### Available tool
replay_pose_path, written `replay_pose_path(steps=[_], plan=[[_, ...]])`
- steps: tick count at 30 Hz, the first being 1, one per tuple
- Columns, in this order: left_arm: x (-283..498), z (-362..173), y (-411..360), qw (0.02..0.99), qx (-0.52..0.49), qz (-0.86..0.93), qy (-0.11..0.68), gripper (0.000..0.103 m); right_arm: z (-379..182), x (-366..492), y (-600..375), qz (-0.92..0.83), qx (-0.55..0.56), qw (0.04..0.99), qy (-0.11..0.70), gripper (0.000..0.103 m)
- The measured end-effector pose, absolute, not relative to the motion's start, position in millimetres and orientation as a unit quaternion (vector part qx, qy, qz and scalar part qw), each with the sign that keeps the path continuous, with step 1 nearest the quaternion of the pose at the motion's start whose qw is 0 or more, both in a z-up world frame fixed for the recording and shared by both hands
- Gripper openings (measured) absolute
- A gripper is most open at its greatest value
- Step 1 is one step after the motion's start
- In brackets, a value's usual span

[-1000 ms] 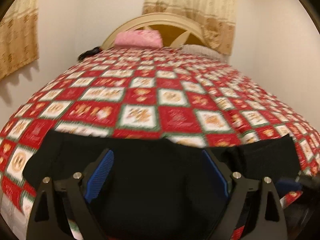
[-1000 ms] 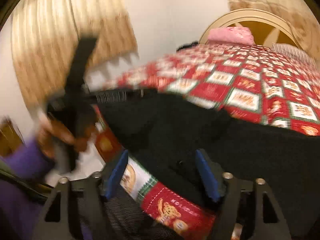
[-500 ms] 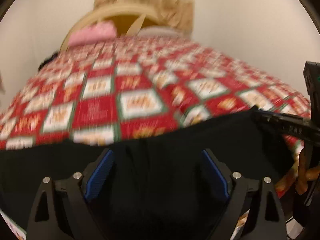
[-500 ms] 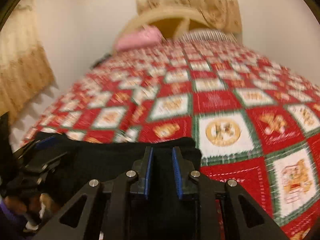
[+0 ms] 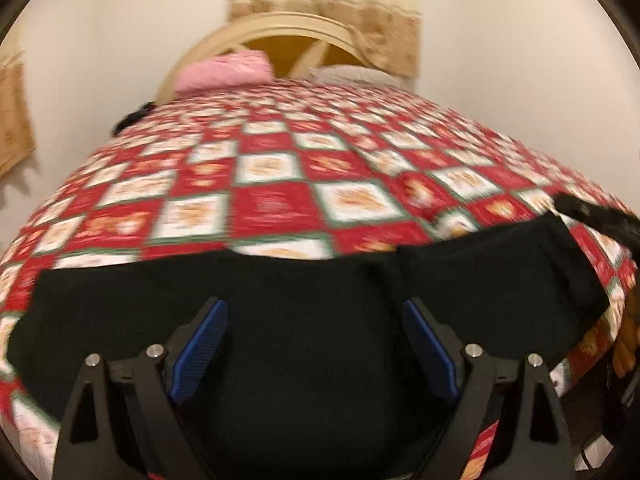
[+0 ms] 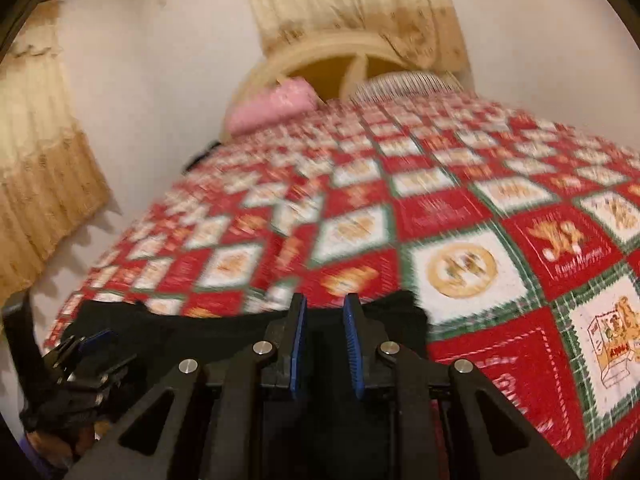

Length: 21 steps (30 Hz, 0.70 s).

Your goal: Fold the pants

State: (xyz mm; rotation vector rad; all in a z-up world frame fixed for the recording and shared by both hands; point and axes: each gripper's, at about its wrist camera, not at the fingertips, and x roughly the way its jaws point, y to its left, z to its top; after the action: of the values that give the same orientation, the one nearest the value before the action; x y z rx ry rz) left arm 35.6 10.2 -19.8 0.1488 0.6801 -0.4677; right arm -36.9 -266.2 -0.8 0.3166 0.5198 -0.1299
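Black pants (image 5: 304, 320) lie in a wide band across the foot of a bed covered by a red, white and green patchwork quilt (image 5: 276, 200), at the end far from the cream headboard (image 5: 280, 32). Left gripper (image 5: 316, 344) hangs over the middle of the pants with its 2 blue-padded fingers spread wide, grasping nothing, just as it did 1 second ago. Right gripper (image 6: 324, 344) has changed: 1 second ago its fingers were spread over the dark cloth, and now they are drawn close together at the pants' right-hand end, with black fabric filling the narrow gap between them. It appears clamped on that end, a grip first visible half a second ago. In the left wrist view the right end of the pants now sits nearer the headboard than the left end. This suggests the first fold is starting from the right end, with the left gripper not yet engaged.
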Motion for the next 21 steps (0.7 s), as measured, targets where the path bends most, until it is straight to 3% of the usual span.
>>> replay_pose_path(steps=[10, 21], plan=[[68, -22, 150, 0.933, -0.003, -0.001, 0.360, 0.094, -40, 21, -130, 0.112, 0.129, 0.930, 0.326, 0.020], [78, -40, 163, 0.920, 0.026, 0.039, 0.389, 0.094, -67, 39, -93, 0.116, 0.118, 0.926, 0.339, 0.021]])
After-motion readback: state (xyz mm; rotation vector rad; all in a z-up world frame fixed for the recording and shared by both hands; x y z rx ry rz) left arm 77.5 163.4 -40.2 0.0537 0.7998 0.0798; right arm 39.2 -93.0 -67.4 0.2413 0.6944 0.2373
